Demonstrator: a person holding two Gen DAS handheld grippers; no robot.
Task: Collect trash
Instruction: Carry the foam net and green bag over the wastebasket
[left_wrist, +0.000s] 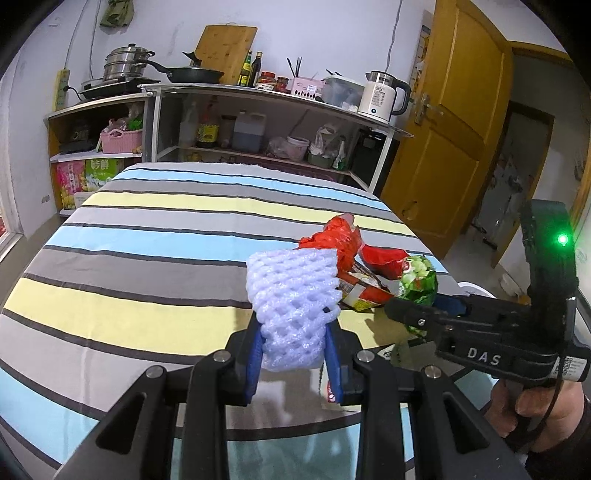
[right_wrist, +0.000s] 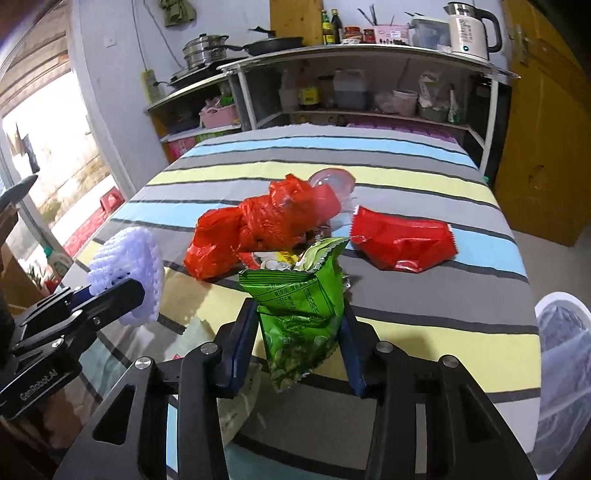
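My left gripper (left_wrist: 293, 325) is shut on a white foam fruit net (left_wrist: 291, 295) and holds it above the striped table; it also shows in the right wrist view (right_wrist: 127, 273). My right gripper (right_wrist: 299, 321) is shut on a green snack bag (right_wrist: 301, 306), lifted off the table; the bag also shows in the left wrist view (left_wrist: 419, 277). On the table lie a crumpled red plastic bag (right_wrist: 258, 225), a red snack wrapper (right_wrist: 402, 240), a yellow-red wrapper (left_wrist: 364, 291) and a clear plastic lid (right_wrist: 332, 179).
The striped tablecloth (right_wrist: 424, 332) covers the table. A white bin lined with a bag (right_wrist: 565, 332) stands off the table's right edge. Kitchen shelves (left_wrist: 258, 122) with pots, bottles and a kettle (left_wrist: 384, 96) stand behind. A wooden door (left_wrist: 454, 129) is at right.
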